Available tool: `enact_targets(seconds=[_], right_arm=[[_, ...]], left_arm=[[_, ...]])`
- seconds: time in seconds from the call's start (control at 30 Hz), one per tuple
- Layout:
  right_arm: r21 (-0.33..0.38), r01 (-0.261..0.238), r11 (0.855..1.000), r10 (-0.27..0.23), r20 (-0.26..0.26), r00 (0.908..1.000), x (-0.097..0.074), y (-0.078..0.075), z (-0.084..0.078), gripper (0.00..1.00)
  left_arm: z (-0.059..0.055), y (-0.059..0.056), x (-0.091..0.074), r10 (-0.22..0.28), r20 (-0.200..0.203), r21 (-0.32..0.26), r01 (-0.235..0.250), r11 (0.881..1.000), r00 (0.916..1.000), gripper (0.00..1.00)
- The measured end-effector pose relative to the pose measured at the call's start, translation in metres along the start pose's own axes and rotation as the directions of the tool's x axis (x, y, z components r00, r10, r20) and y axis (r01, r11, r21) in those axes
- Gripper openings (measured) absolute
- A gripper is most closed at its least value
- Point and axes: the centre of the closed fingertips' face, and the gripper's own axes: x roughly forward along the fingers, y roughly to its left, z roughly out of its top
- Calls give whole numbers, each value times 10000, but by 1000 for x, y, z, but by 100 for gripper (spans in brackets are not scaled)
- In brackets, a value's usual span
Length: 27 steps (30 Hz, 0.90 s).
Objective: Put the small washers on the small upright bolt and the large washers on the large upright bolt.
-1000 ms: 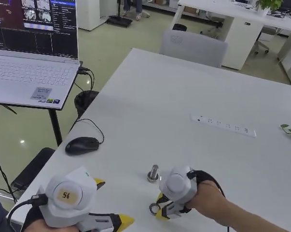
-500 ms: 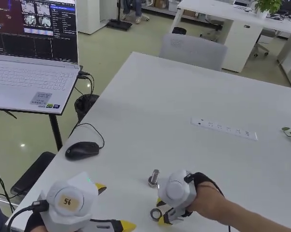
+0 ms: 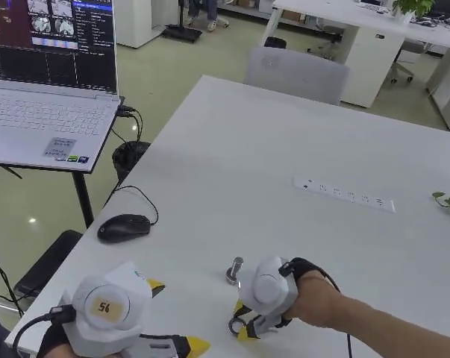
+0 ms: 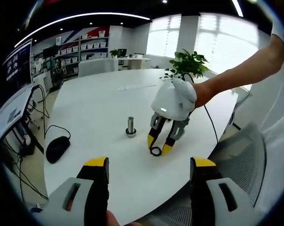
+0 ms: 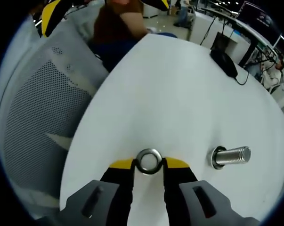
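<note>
Washer (image 5: 148, 161) pinched by its rim between the right gripper's (image 4: 159, 147) jaw tips, lying flat, low over the table (image 3: 284, 164). Upright bolt (image 5: 230, 156) stands just beyond it, away from the person; hole and shaft look parallel. Right gripper nearer; left gripper (image 4: 150, 162) spread, empty, hangs back.

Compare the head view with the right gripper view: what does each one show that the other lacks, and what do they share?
Head view's own: the power strip, the grey chair at the table's far end, and the hand holding the right gripper. Right gripper view's own: the mesh chair beside the table edge, and the washer seen face-on, gripped between the yellow fingertips. Shared: the white table, the upright bolt, the washer and the mouse.
</note>
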Motion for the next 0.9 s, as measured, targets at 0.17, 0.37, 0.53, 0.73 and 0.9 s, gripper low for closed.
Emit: enact_targets(seconds=[0.17, 0.37, 0.53, 0.73, 0.9], right_arm=[[274, 199, 9994, -201, 68, 9998, -1, -2, -1, 24], [745, 497, 9960, -510, 162, 9986, -2, -1, -3, 23], [1129, 653, 9915, -695, 337, 9970, -4, 0, -3, 23], [1534, 803, 9849, -898, 559, 9944, -8, -2, -2, 23], [1783, 881, 9800, -1018, 689, 9924, -10, -4, -2, 23]], left_arm=[[0, 2, -2, 51, 11, 7, -51, 10000, 10000, 70], [-3, 5, -5, 147, -16, -64, -148, 9999, 9999, 70], [-4, 5, -4, 150, -30, -65, -151, 9999, 9999, 70], [-1, 3, -2, 97, -13, -36, -97, 9999, 10000, 70], [0, 2, -1, 67, -10, 1, -67, 10000, 10000, 70]])
